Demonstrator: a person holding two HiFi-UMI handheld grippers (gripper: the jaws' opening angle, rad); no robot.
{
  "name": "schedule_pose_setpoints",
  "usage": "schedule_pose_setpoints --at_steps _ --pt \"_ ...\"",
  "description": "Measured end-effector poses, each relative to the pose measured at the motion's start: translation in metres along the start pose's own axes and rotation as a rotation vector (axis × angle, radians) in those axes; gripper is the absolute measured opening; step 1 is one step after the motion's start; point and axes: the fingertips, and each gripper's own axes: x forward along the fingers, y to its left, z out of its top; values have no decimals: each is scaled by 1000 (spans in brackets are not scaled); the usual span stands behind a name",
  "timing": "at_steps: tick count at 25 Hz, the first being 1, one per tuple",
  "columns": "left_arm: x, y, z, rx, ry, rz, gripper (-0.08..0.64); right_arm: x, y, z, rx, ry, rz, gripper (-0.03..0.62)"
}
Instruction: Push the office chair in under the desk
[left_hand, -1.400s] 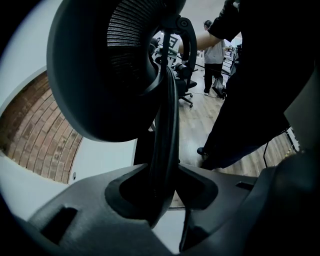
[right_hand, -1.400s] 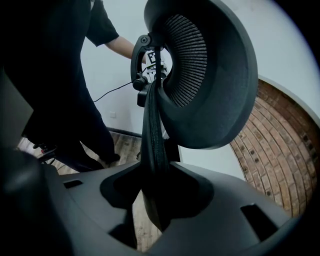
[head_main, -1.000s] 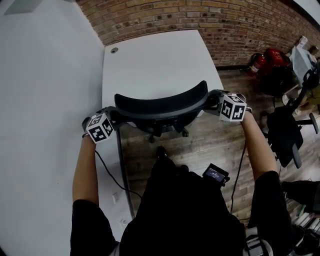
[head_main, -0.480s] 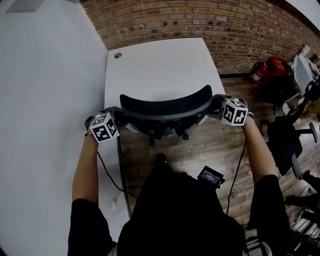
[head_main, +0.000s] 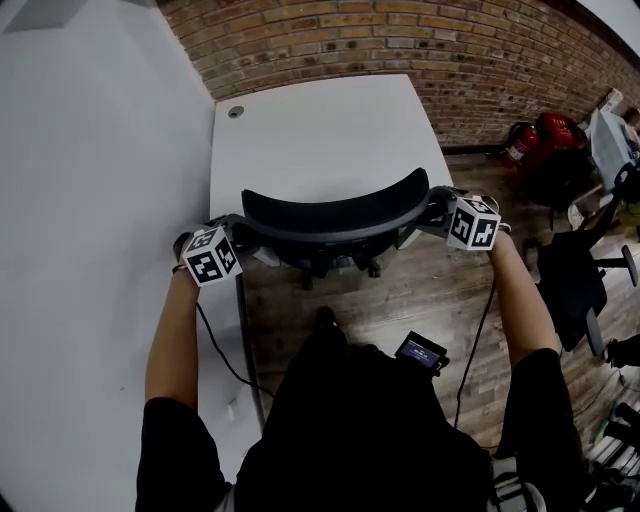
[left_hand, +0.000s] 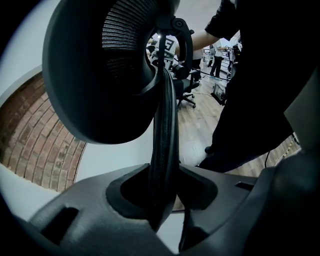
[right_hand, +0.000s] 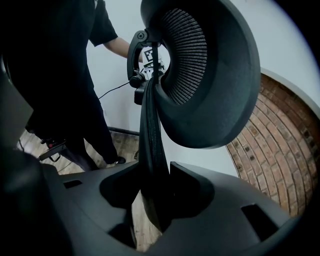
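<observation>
Item: chair push, closing stage.

1. Person's arms, both stretched forward.
2. Left gripper (head_main: 237, 228): clamped on the left end of the backrest rim (left_hand: 162, 125); jaws closing a touch tighter on it.
3. Right gripper (head_main: 436, 206): clamped on the right end of the same rim, which fills the gap between its jaws.
4. Chair (head_main: 335, 210): backrest upright and square to the desk; castors (head_main: 335, 266) on the wood floor (head_main: 420, 290) below.
5. Desk (head_main: 320, 130): white, top bare; its near edge is hidden behind the backrest.
6. Brick wall (head_main: 400, 40): beyond the desk.

Change: over the last second the backrest has crept a little further over the desk, with both grips unchanged in place. Judged: the seat is largely under and only a short push remains.
</observation>
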Motion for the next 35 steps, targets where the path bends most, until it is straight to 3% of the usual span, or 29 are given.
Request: schedule_pose_setpoints --at_steps 8,12,15,20,26,31,35 --pt "4 -2 0 2 13 18 153 1 4 -3 -14 12 3 166" --pt "5 -3 -12 -40 49 -16 171 -1 5 -3 -3 4 1 179" --pt "-9 -1 -20 -87 19 18 192 -11 7 -1 4 -8 -17 192" --pt "-43 1 -19 -201 -127 149 193 -45 3 13 51 -103 -70 186" --pt "-89 -1 0 -366 -351 310 193 -104 -4 48 220 -399 -215 132" --pt "-129 -11 39 -398 -498 389 191 -133 5 80 257 -515 -337 107" --pt "-156 -22 78 -418 -644 447 101 -159 15 103 327 -672 -459 54"
